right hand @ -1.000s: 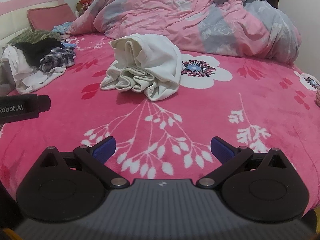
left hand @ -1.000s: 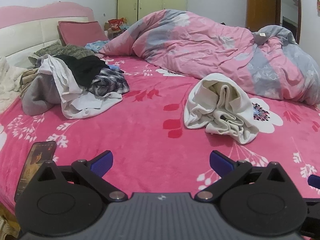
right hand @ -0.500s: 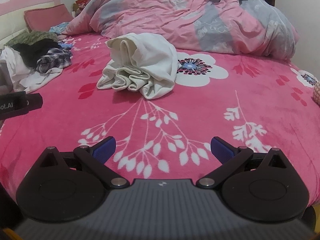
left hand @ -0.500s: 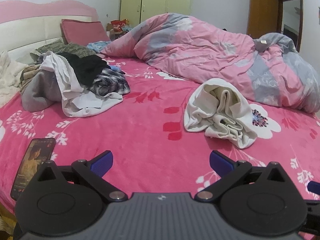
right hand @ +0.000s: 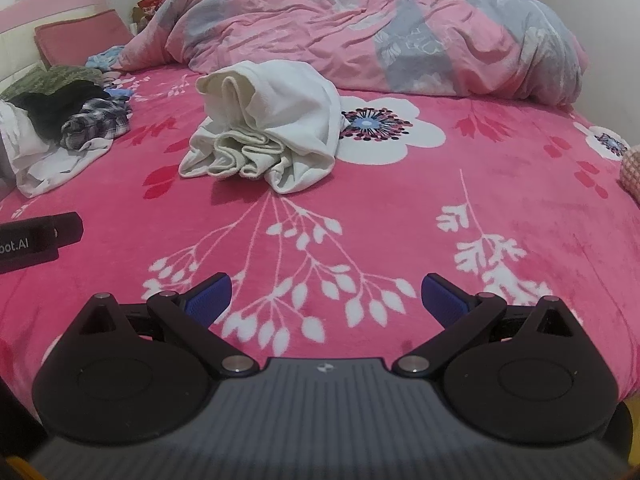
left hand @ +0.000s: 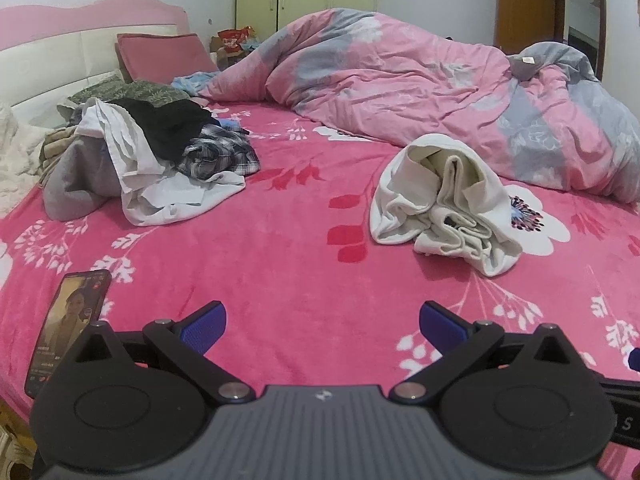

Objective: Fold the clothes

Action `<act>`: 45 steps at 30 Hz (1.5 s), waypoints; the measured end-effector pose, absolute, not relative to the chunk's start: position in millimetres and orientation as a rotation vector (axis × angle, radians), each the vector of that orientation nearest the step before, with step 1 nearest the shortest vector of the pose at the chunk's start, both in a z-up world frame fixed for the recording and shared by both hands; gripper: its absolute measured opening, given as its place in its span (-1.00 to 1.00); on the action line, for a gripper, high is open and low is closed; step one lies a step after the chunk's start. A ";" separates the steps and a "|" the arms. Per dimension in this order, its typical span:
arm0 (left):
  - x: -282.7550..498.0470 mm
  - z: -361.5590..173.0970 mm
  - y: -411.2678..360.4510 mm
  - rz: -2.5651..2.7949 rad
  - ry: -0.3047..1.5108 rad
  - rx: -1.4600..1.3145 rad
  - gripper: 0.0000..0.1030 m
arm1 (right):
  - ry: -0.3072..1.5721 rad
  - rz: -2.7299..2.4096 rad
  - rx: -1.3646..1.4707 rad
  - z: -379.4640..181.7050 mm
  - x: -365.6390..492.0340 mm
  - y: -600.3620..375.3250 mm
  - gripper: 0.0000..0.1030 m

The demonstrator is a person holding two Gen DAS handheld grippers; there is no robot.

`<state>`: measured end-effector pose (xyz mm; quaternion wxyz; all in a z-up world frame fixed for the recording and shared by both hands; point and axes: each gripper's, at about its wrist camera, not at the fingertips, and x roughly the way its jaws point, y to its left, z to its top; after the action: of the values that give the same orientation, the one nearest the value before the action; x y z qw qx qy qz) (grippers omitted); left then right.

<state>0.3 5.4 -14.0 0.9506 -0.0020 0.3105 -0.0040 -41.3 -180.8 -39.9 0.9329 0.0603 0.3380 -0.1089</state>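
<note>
A crumpled cream-white garment [left hand: 444, 204] [right hand: 272, 128] lies bunched on the pink flowered bedspread [left hand: 280, 264] [right hand: 500, 184], about mid-bed. A heap of unfolded clothes [left hand: 148, 148] [right hand: 64, 128], white, black, plaid and grey, sits to the left near the headboard. My left gripper [left hand: 322, 324] hovers open over the near part of the bed, well short of the garment, with nothing between its blue pads. My right gripper [right hand: 325, 300] is also open and empty, a good way in front of the garment.
A phone [left hand: 66, 324] with a lit screen lies at the bed's near left edge. A rumpled pink and grey duvet [left hand: 420, 96] [right hand: 360, 28] fills the far side. A pink pillow [left hand: 160, 56] leans on the headboard. The left gripper's body [right hand: 36, 240] shows in the right wrist view.
Both grippers have drawn back and risen slightly, so the garment sits a little farther off and more of the phone shows. Jaws stay open; nothing on the bed moved.
</note>
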 end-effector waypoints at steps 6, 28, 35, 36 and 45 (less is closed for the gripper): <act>0.0 -14.8 6.6 -0.018 0.628 -0.013 1.00 | 0.701 -0.226 0.126 -41.1 -40.2 -181.6 0.97; -0.1 -17.0 5.8 -0.029 0.622 0.004 1.00 | 0.707 -0.218 0.114 -41.9 -37.3 -174.5 0.97; 0.4 -17.4 5.5 -0.031 0.625 0.001 1.00 | 0.708 -0.215 0.113 -42.2 -35.9 -174.4 0.97; 0.6 -17.5 5.4 -0.031 0.626 0.001 1.00 | 0.708 -0.214 0.112 -42.0 -35.6 -174.2 0.97; 2.5 -19.1 3.4 -0.036 0.633 0.008 1.00 | 0.708 -0.215 0.113 -41.5 -33.9 -173.6 0.97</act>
<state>2.5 3.4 -19.1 0.9501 0.0041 0.3113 -0.0176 -33.9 -173.6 -41.5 0.9308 0.0550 0.3456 -0.1051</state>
